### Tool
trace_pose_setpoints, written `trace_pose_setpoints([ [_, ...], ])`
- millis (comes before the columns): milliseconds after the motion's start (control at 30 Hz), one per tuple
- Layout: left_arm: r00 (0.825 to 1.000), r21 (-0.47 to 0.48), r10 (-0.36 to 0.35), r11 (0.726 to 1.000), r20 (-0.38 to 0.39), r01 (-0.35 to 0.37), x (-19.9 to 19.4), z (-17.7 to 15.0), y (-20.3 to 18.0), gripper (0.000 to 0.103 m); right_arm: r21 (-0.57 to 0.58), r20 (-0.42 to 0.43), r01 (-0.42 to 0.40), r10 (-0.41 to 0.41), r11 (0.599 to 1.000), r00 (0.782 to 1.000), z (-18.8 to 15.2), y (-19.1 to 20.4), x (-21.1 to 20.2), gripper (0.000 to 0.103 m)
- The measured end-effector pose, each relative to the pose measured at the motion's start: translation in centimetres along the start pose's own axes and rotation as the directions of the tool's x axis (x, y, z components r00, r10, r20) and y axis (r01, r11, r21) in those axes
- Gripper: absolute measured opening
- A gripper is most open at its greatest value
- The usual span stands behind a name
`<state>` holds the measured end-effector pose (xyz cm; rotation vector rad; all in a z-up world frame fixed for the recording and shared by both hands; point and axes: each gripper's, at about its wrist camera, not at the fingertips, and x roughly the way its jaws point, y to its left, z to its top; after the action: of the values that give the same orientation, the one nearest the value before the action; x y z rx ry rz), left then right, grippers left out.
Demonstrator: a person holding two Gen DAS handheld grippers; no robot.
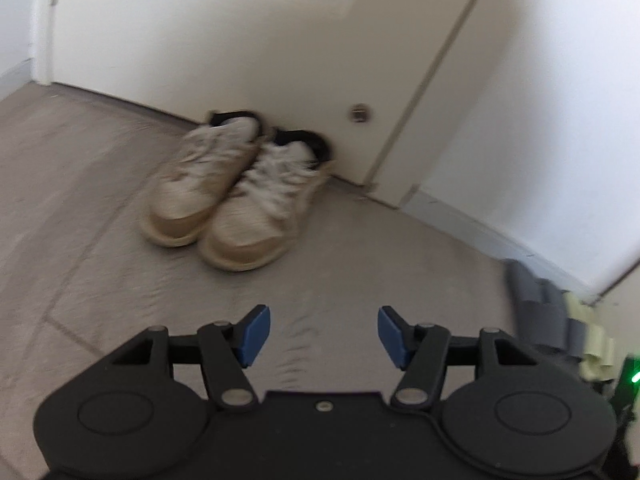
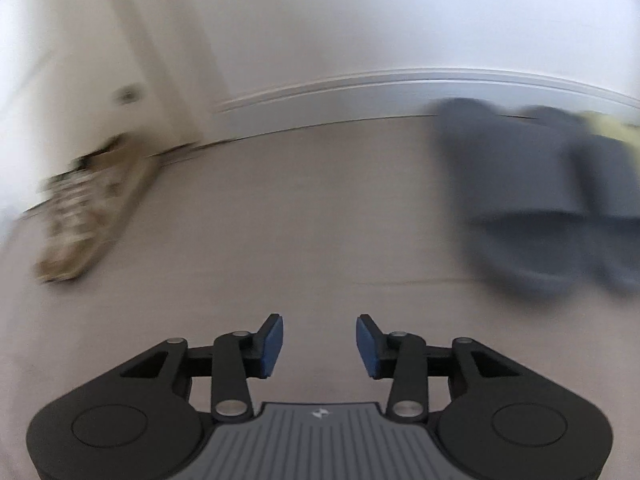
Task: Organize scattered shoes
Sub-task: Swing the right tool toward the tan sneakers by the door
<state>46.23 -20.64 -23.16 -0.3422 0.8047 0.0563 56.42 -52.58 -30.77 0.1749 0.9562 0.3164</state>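
Observation:
Two beige sneakers sit side by side on the floor against a white door, toes toward me: the left sneaker [image 1: 198,184] and the right sneaker [image 1: 266,208]. My left gripper [image 1: 324,334] hovers open above the floor, a short way in front of them, holding nothing. In the right wrist view the same sneakers [image 2: 88,220] appear blurred at the far left. A pair of dark grey slides [image 2: 544,200] lies at the right, blurred. My right gripper [image 2: 320,346] is open and empty over bare floor between the sneakers and the slides.
A white door [image 1: 240,40] with a floor stop [image 1: 359,113] stands behind the sneakers. White skirting [image 2: 400,96] runs along the wall. Grey slides [image 1: 536,304] and something pale yellow-green [image 1: 596,344] show at the right edge. The floor is grey-beige.

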Motion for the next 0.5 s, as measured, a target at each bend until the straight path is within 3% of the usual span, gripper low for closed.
trace_pose_setpoints([
  [67, 1.0, -0.018, 0.007, 1.0, 0.013, -0.007, -0.3, -0.2, 1.4, 0.061, -0.004, -0.025, -0.115, 0.115, 0.993, 0.993, 1.4, 3.2, 1.0, 0.045],
  [133, 1.0, -0.037, 0.014, 0.999, 0.026, -0.013, -0.6, -0.4, 2.7, 0.061, -0.018, -0.046, -0.177, 0.176, 0.984, 0.983, 3.1, 6.1, 1.8, 0.052],
  [300, 0.998, -0.078, 0.037, 0.996, 0.057, -0.032, -1.0, -0.4, 6.1, 0.062, -0.055, -0.082, -0.201, 0.196, 0.978, 0.977, 9.4, 14.7, 4.4, 0.06],
  [500, 0.993, -0.117, 0.075, 0.991, 0.09, -0.065, -0.3, 1.8, 10.0, 0.062, 0.013, -0.034, -0.196, 0.196, 0.981, 0.98, 14.8, 21.4, 8.5, 0.06],
])
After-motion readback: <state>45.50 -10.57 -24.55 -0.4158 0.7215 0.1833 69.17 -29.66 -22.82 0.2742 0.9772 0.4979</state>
